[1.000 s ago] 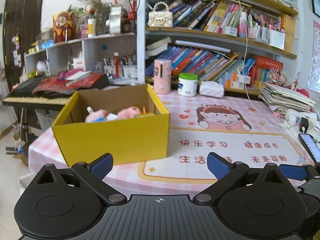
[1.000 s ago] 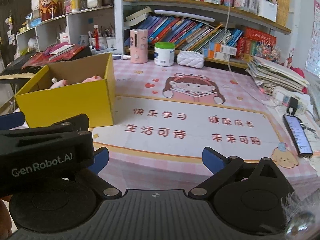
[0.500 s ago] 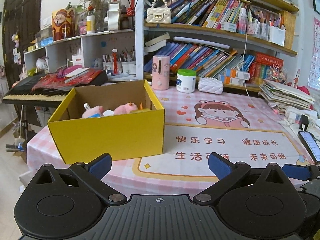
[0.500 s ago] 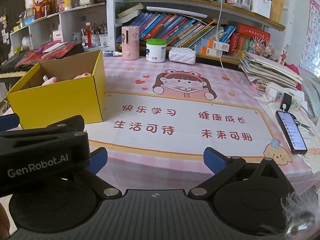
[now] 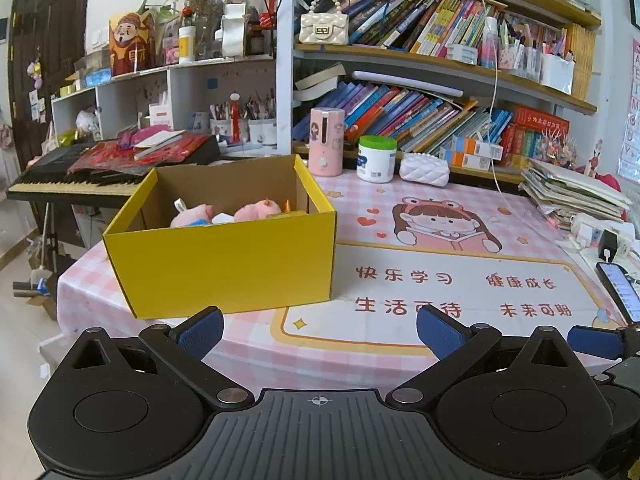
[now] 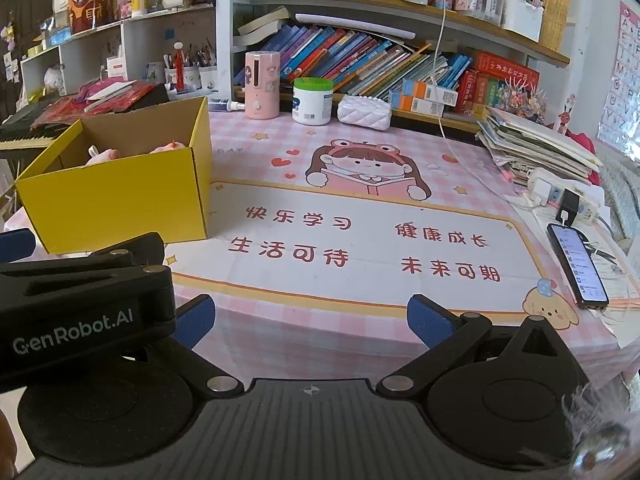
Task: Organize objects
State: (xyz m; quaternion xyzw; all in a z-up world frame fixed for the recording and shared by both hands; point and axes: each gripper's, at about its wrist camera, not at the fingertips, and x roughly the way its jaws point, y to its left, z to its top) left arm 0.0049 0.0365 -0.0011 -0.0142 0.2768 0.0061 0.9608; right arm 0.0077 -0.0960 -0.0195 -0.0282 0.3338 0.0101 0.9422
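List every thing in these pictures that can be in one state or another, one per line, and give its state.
yellow box: open at the top, upright, pink plush toys inside.
white jar: green lid on, upright.
pink dispenser: upright.
phone: screen lit, lying flat, cable plugged in.
left gripper: open, holding nothing.
right gripper: open, holding nothing.

yellow box (image 5: 224,268) | pink plush toys (image 5: 192,215) | pink-white checked tablecloth (image 6: 460,148) | blue claw pads (image 5: 438,330)
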